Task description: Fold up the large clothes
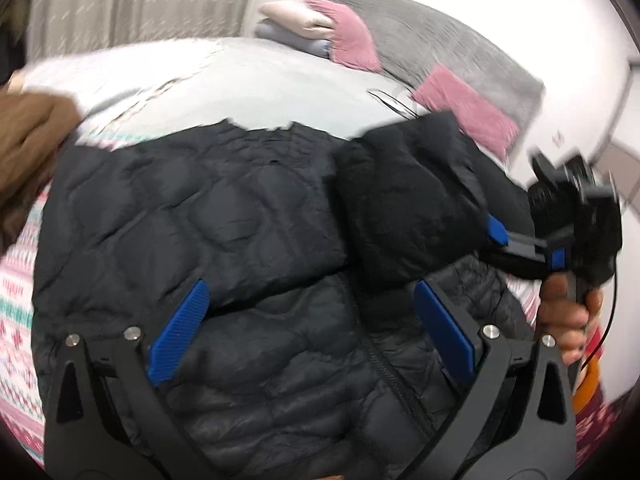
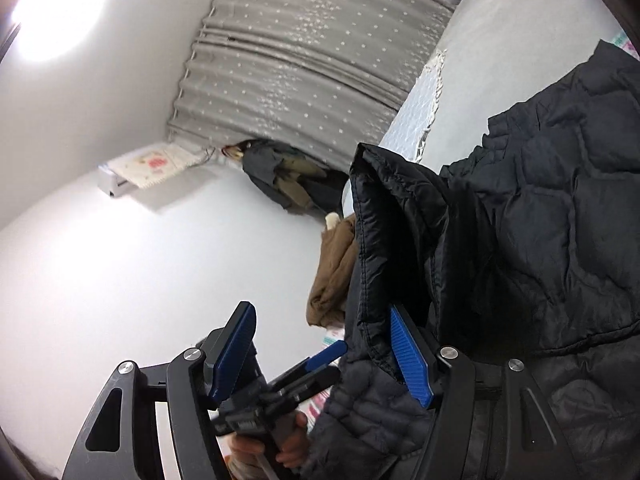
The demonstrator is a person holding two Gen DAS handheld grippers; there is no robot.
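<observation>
A black quilted puffer jacket [image 1: 224,232] lies spread on the bed, and it fills the right of the right wrist view [image 2: 560,220]. My left gripper [image 1: 312,320] is open just above the jacket's front, its blue pads apart. My right gripper [image 1: 500,236] shows at the right of the left wrist view, against the end of a sleeve [image 1: 420,200] that is folded across the jacket. In the right wrist view, my right gripper [image 2: 324,344] has its jaws wide apart, one blue pad [image 2: 408,356] lying against the sleeve's edge. The left gripper [image 2: 320,360] shows below it.
The bed has a patterned pink and white blanket [image 1: 16,300] and a grey sheet [image 1: 280,88]. Pink pillows [image 1: 464,108] and folded bedding [image 1: 296,24] lie at the headboard. A brown garment [image 1: 28,152] lies at the left. A grey curtain [image 2: 304,68] hangs behind.
</observation>
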